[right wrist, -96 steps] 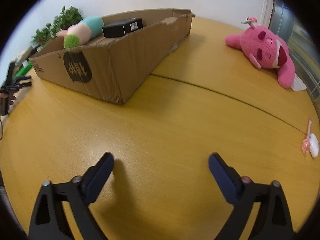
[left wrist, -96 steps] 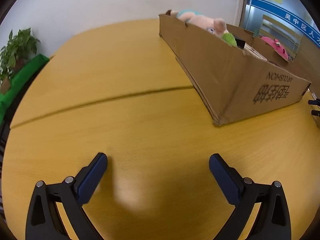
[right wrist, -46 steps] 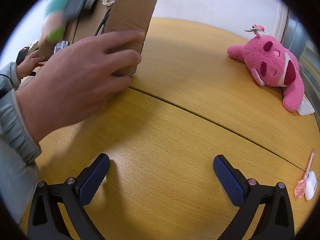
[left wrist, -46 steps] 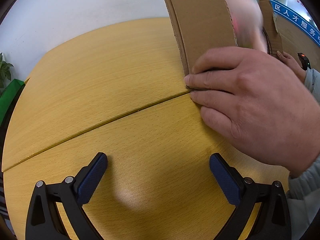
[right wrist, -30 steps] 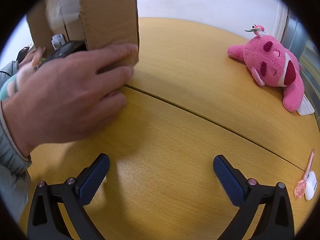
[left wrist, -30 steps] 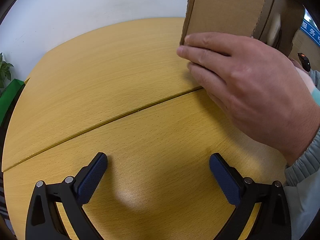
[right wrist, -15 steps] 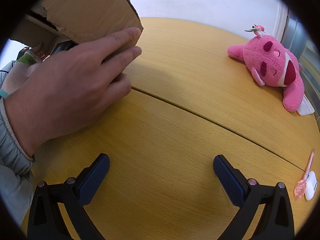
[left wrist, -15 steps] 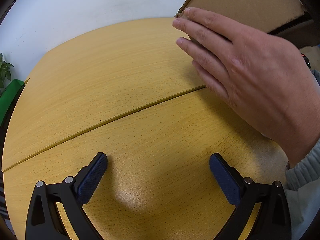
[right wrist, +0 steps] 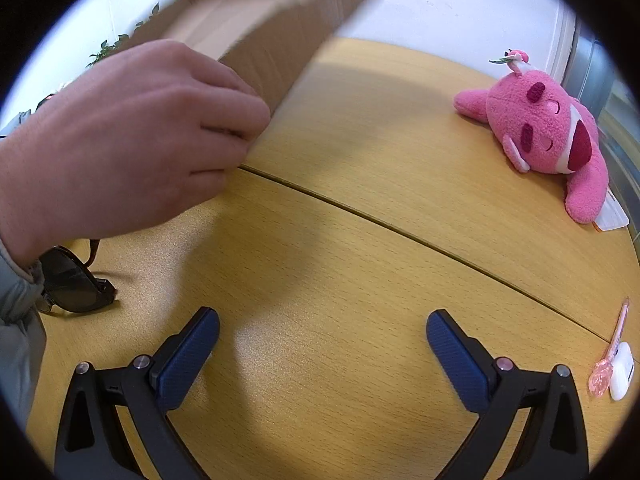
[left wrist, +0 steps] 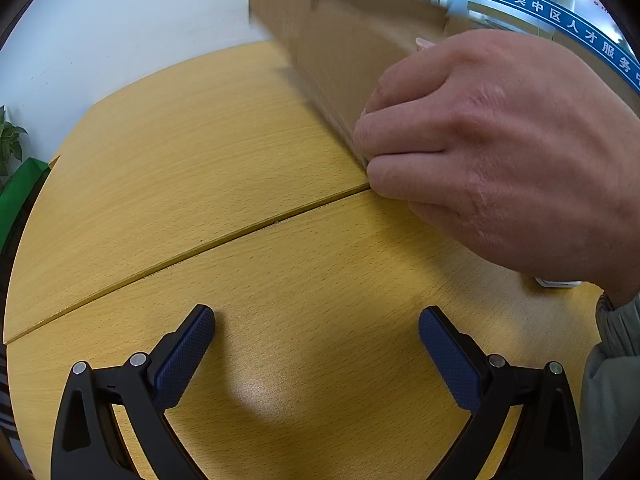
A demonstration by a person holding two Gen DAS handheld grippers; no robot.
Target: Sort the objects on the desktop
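A person's hand [left wrist: 500, 152] grips the near corner of a cardboard box [left wrist: 344, 60], which is motion-blurred and tilted above the table. The same hand [right wrist: 132, 144] and box [right wrist: 276, 36] fill the upper left of the right wrist view. My left gripper [left wrist: 316, 344] rests low over bare wood, open and holding nothing. My right gripper [right wrist: 322, 344] is likewise open and holds nothing. Dark sunglasses [right wrist: 74, 280] lie on the table under the wrist. A pink plush toy [right wrist: 548, 136] lies at the far right. A white earbud case [right wrist: 622, 370] with a pink charm sits at the right edge.
The round wooden table [left wrist: 200, 168] has a seam running across it. A small white object [left wrist: 558, 282] peeks out under the wrist in the left wrist view. A green plant [left wrist: 10, 140] stands off the table's left edge. A white card [right wrist: 610, 210] lies under the plush.
The box was lifted and tipped by the hand, then swung back down toward the table. Sunglasses now lie on the table. Both grippers stayed put and open.
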